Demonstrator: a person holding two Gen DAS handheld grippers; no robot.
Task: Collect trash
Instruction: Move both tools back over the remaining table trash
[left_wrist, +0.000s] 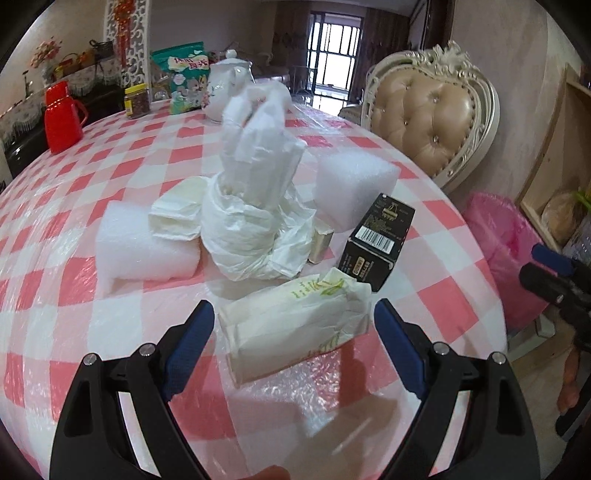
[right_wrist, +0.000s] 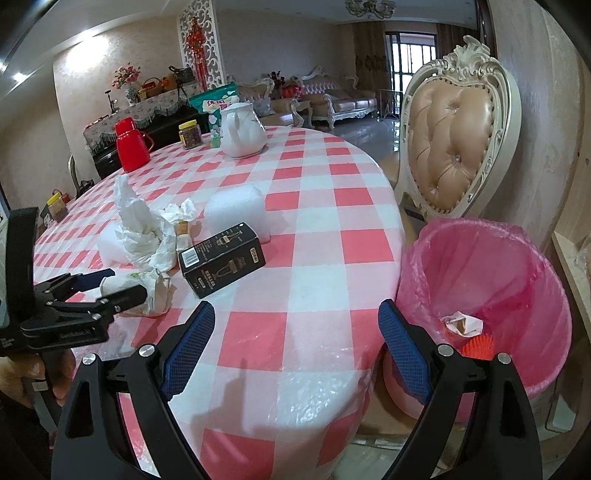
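Tissue pack (left_wrist: 295, 325) lies between spread left claw (left_wrist: 295, 347); right claw (right_wrist: 295, 347) spread, empty.

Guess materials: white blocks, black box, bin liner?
White blocks: likely polyethylene packing foam, matte, finely textured, soft rounded edges. Black box: printed cardboard by the look, slight sheen, crisp folded edges, barcode label. Bin liner: thin pink plastic film, translucent, wrinkled and glossy, folded over the rim.

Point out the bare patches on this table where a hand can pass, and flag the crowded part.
Free: the checked cloth between the black box and the table edge by the pink bin; also between the foam block and the white teapot. Crowded: around the crumpled white bag.
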